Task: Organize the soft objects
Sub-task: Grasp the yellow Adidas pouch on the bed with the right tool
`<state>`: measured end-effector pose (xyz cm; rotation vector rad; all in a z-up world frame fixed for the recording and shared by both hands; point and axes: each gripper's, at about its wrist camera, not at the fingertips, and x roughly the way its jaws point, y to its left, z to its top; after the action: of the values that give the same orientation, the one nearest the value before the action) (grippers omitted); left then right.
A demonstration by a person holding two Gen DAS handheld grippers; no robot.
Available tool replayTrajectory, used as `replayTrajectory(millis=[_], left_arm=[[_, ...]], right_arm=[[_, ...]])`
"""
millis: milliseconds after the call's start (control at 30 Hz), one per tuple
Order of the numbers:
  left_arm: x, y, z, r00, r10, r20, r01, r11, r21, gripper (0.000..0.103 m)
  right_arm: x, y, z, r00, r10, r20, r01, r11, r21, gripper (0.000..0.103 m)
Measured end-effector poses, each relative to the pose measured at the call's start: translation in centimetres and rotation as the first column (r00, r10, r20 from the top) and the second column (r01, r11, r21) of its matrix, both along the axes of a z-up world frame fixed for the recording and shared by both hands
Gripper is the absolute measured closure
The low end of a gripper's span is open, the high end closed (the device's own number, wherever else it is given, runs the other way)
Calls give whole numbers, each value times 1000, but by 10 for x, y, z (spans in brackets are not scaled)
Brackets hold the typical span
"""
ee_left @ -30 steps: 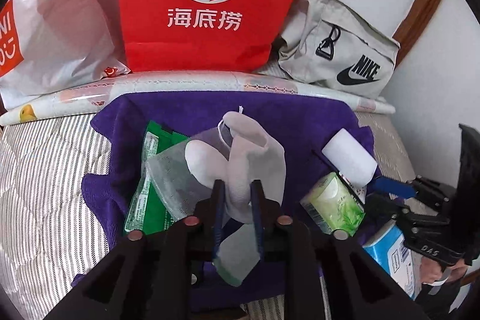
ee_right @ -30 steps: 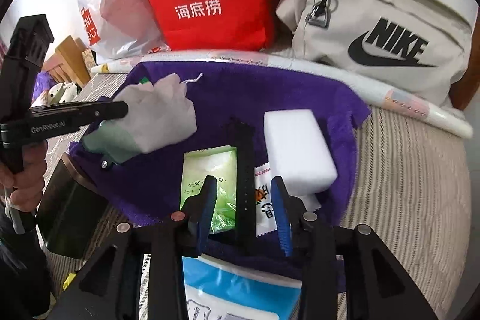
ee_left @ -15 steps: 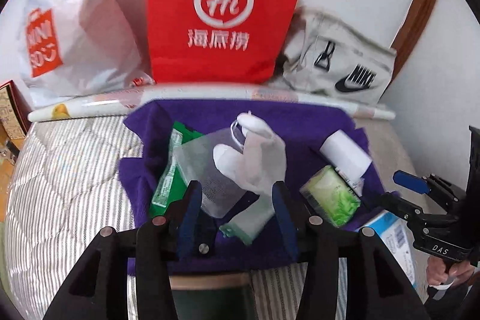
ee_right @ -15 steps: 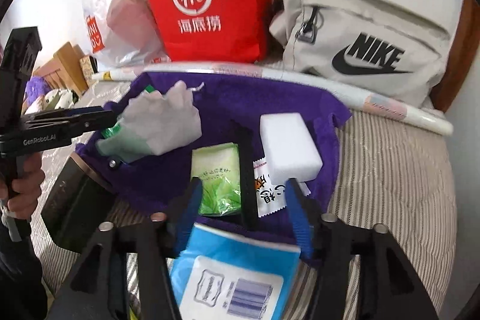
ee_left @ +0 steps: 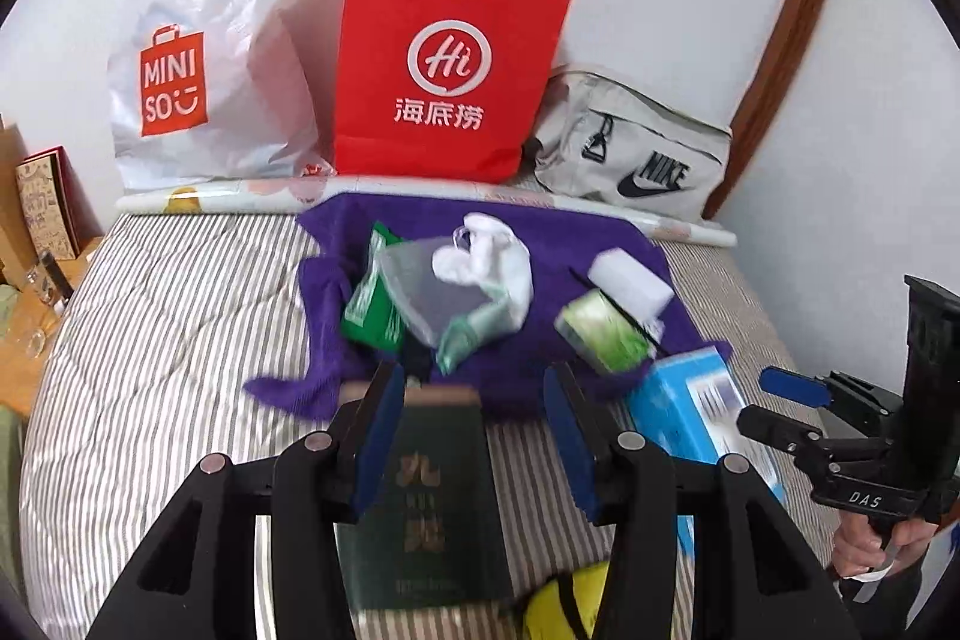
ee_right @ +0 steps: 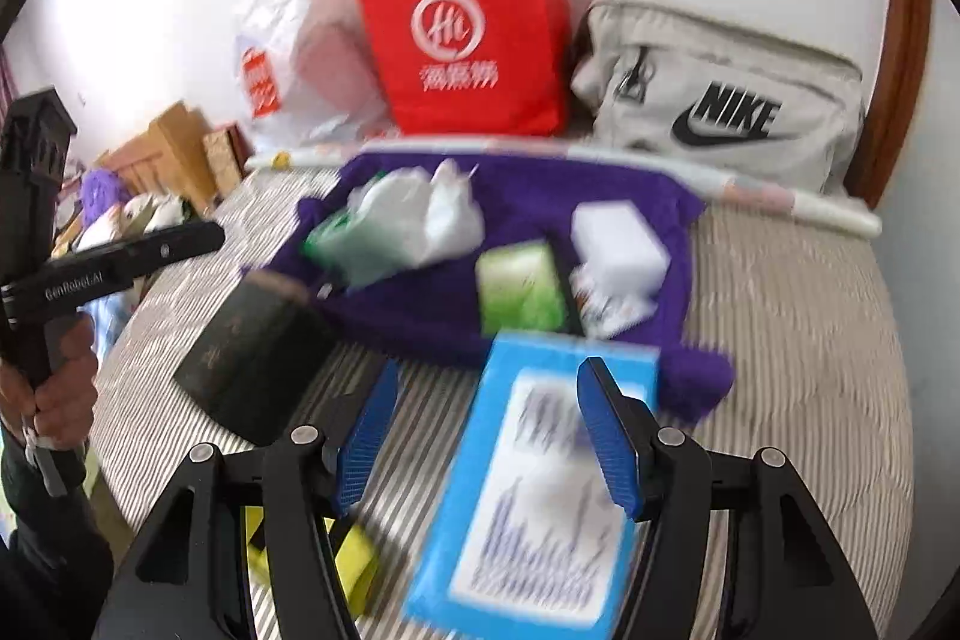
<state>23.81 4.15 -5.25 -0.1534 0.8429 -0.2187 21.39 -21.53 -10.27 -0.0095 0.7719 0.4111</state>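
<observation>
On the striped bed (ee_left: 156, 340) a purple towel (ee_left: 540, 232) lies spread out, and the white sock (ee_left: 498, 262) now rests on it, partly on a see-through mesh pouch (ee_left: 420, 292) beside a green packet (ee_left: 372, 304). A second ago the left gripper (ee_left: 474, 436) was pinching that sock; now its jaws are spread wide with nothing in them, and it has pulled back, so a dark green box (ee_left: 432, 496) shows between its blue fingers. The right gripper (ee_right: 489, 436) has backed away too, its jaws also spread wider than before, over a blue packet (ee_right: 540, 484) at the towel's near edge. A green tissue pack (ee_right: 519, 289) and a white sponge block (ee_right: 618, 238) sit side by side on the towel, as before. Behind stand a red paper bag (ee_left: 444, 70), a white Miniso bag (ee_left: 210, 58) and a grey Nike bag (ee_left: 636, 148).
</observation>
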Motion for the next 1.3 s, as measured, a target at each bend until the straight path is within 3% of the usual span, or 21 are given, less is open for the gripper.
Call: replayTrajectory(millis=[133, 467, 833, 1100, 1167, 1267, 1300], left_arm=[[-28, 1, -5, 1000, -15, -16, 15, 1000, -12, 57], [-83, 32, -34, 997, 49, -58, -51, 998, -24, 57], [-100, 51, -67, 994, 38, -105, -43, 998, -51, 56], [-101, 61, -78, 993, 24, -113, -34, 996, -83, 56], [-102, 63, -78, 994, 22, -108, -32, 996, -89, 56], [-103, 65, -78, 994, 22, -105, -31, 996, -88, 56], [-103, 65, -78, 994, 20, -106, -29, 996, -90, 56]], right_arm=[[-29, 13, -12, 999, 43, -9, -43, 999, -5, 41], [-98, 66, -40, 981, 192, 39, -193, 981, 13, 39], [-104, 118, -79, 977, 208, 40, -202, 971, -125, 28], [-90, 137, -98, 988, 155, 28, -145, 964, -224, 27], [-85, 131, -95, 990, 140, -3, -139, 976, -168, 30], [-77, 120, -89, 988, 144, -52, -148, 984, -96, 50], [-77, 118, -87, 987, 148, -63, -153, 985, -76, 61]])
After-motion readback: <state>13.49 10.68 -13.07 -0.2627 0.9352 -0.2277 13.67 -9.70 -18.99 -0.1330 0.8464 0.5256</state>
